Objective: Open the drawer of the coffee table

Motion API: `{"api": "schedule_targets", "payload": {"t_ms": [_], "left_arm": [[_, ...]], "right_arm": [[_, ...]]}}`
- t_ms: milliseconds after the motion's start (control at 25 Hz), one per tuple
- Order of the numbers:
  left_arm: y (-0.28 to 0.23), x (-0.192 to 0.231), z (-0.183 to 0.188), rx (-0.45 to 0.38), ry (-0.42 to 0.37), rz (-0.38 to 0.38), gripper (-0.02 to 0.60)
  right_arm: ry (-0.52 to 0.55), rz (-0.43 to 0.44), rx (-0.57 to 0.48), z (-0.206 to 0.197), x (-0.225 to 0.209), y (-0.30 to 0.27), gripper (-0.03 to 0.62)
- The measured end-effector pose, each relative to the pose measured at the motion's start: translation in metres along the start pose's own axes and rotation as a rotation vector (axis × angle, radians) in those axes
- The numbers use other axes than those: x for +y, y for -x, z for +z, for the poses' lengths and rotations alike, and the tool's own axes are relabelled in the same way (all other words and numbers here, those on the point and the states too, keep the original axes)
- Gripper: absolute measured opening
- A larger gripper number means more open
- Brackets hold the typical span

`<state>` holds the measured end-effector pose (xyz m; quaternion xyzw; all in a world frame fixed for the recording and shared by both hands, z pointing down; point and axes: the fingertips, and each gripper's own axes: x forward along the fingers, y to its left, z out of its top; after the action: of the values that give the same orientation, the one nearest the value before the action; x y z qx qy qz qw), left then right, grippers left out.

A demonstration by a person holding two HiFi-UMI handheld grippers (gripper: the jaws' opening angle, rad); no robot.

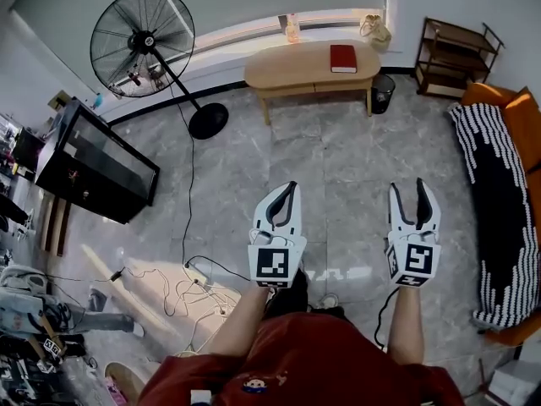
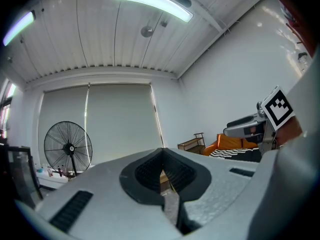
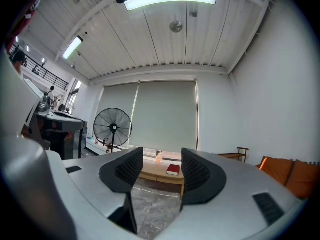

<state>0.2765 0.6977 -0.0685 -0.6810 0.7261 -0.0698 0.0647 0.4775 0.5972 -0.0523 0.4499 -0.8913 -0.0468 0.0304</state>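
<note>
The wooden oval coffee table (image 1: 308,68) stands far across the room by the window, with a red book (image 1: 343,57) and a small bottle (image 1: 292,29) on top. Its drawer is too small to make out. Both grippers are held level in mid-air over the marble floor, well short of the table. My left gripper (image 1: 291,190) is shut, its tips meeting with nothing between them (image 2: 162,154). My right gripper (image 1: 409,191) is open and empty. Between its pads (image 3: 194,171) I see the coffee table (image 3: 156,173) and the book (image 3: 173,169).
A standing fan (image 1: 142,32) and its cable are at the left, with a black glass cabinet (image 1: 93,163) beyond it. Loose cables (image 1: 182,286) lie on the floor near my feet. An orange sofa with a striped blanket (image 1: 499,218), a wooden shelf (image 1: 452,57) and a black bin (image 1: 382,91) are at the right.
</note>
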Motion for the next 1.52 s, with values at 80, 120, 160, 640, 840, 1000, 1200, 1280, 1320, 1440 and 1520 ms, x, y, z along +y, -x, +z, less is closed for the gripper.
{"api": "schedule_targets", "payload": {"t_ms": [80,120,160,640,840,1000,1200,1280,1320,1440,1520], "left_arm": [[-0.006,0.007,-0.002,-0.005,-0.002,-0.002,0.008],[-0.009,0.011,-0.004,-0.007,-0.002,-0.003,0.008],[-0.013,0.014,-0.006,-0.005,0.003,-0.003,0.008],[-0.089,0.1,-0.038,-0.002,0.031,0.026,0.008],[-0.129,0.163,-0.054,0.004,0.058,0.052,0.008],[-0.152,0.207,-0.068,0.001,0.071,0.061,0.008],[-0.177,0.256,-0.089,0.003,0.048,0.067,0.008],[-0.185,0.272,-0.096,0.007,0.066,0.071,0.006],[-0.188,0.278,-0.099,0.011,0.076,0.069,0.006],[-0.198,0.293,-0.106,0.015,0.087,0.066,0.008],[-0.204,0.3,-0.109,0.012,0.083,0.068,0.008]], "right_arm": [[0.005,0.004,0.001,0.001,0.004,-0.009,0.219],[0.008,0.005,0.001,0.001,0.005,-0.014,0.219],[0.013,0.006,0.001,0.001,0.007,-0.019,0.219],[0.049,0.02,0.011,0.002,0.039,-0.129,0.219],[0.064,0.023,0.036,0.001,0.062,-0.194,0.219],[0.076,0.027,0.057,-0.003,0.085,-0.242,0.219],[0.094,-0.005,0.07,-0.005,0.103,-0.286,0.219],[0.093,-0.011,0.081,-0.007,0.107,-0.3,0.219],[0.095,-0.013,0.084,-0.008,0.109,-0.307,0.219],[0.104,-0.016,0.08,-0.008,0.115,-0.322,0.219],[0.11,-0.016,0.073,-0.006,0.118,-0.331,0.219]]}}
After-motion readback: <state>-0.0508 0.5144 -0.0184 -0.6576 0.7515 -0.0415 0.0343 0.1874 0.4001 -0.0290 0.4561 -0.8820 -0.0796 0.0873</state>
